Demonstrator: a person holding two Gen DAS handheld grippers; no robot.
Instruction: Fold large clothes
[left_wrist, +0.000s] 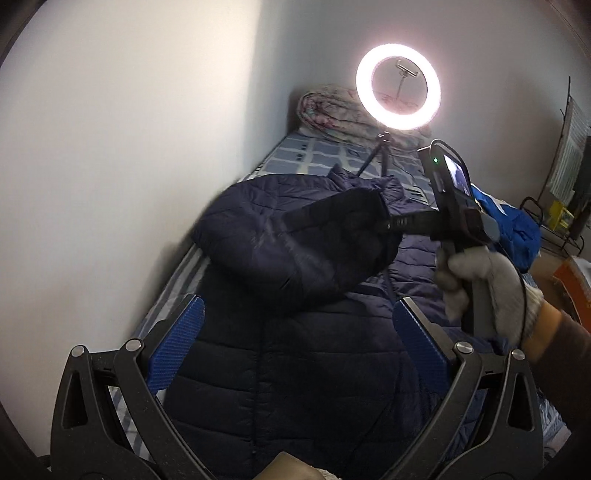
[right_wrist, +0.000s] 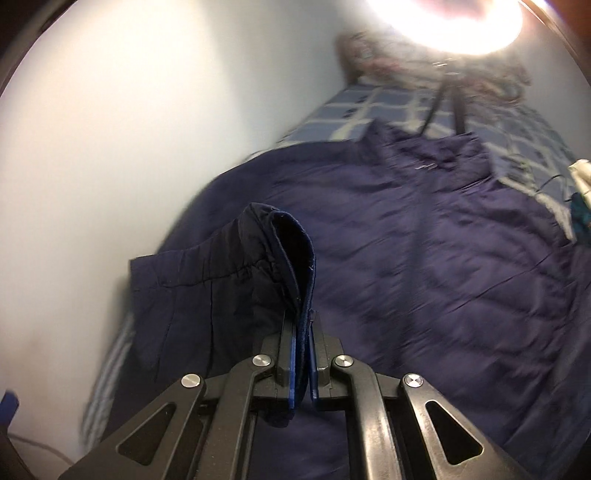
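The left gripper (left_wrist: 297, 345) hovers over the navy puffer jacket (left_wrist: 303, 369) spread on the bed (left_wrist: 314, 155), its fingers (left_wrist: 177, 347) wide apart and empty. At two o'clock the right gripper (right_wrist: 303, 354) has its fingers (right_wrist: 291, 365) clamped on the jacket's sleeve cuff (right_wrist: 284, 236), lifted above the body.

The jacket (left_wrist: 295, 369) lies along the bed (left_wrist: 295, 155), its far end toward the head. One sleeve (left_wrist: 295, 243) is drawn across its middle. The ring light (left_wrist: 398, 88) stands beyond the jacket near the head, with a rolled quilt (left_wrist: 328, 110) behind it, seemingly against the corner. The wall (left_wrist: 129, 147) runs along the bed's left edge.
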